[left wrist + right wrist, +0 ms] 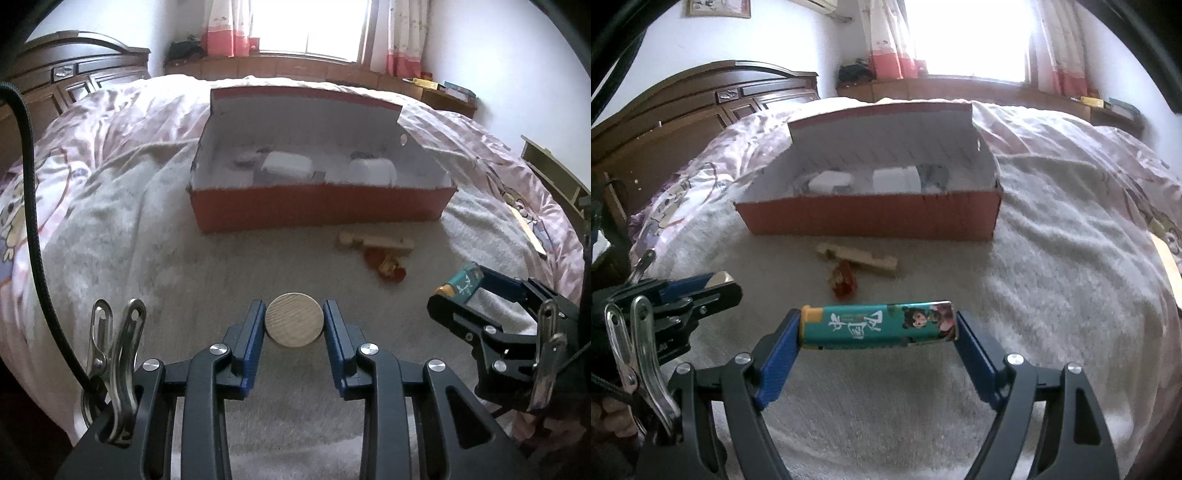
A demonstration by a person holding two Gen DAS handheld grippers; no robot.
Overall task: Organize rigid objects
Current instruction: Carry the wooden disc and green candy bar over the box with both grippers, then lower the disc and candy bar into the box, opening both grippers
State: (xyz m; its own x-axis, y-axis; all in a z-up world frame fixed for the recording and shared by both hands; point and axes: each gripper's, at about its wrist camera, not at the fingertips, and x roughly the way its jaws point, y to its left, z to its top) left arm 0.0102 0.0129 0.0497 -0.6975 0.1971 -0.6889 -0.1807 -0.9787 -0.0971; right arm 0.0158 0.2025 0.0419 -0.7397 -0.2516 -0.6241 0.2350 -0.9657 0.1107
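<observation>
My left gripper (294, 325) is shut on a round wooden disc (294, 319), held above the white blanket. My right gripper (877, 326) is shut on a teal lighter (879, 325) with a yellow end, gripped lengthwise; it also shows in the left wrist view (461, 284). An open red cardboard box (321, 208) stands ahead on the bed, with white objects (286, 166) inside; it also shows in the right wrist view (871, 218). A wooden piece (375, 242) and a small red item (386, 266) lie on the blanket in front of the box.
A white fleece blanket (1052, 258) covers the middle of the bed over a pink patterned quilt (110, 122). A dark wooden headboard (683, 122) is to the left. A window sill (295, 62) and curtains lie beyond the bed.
</observation>
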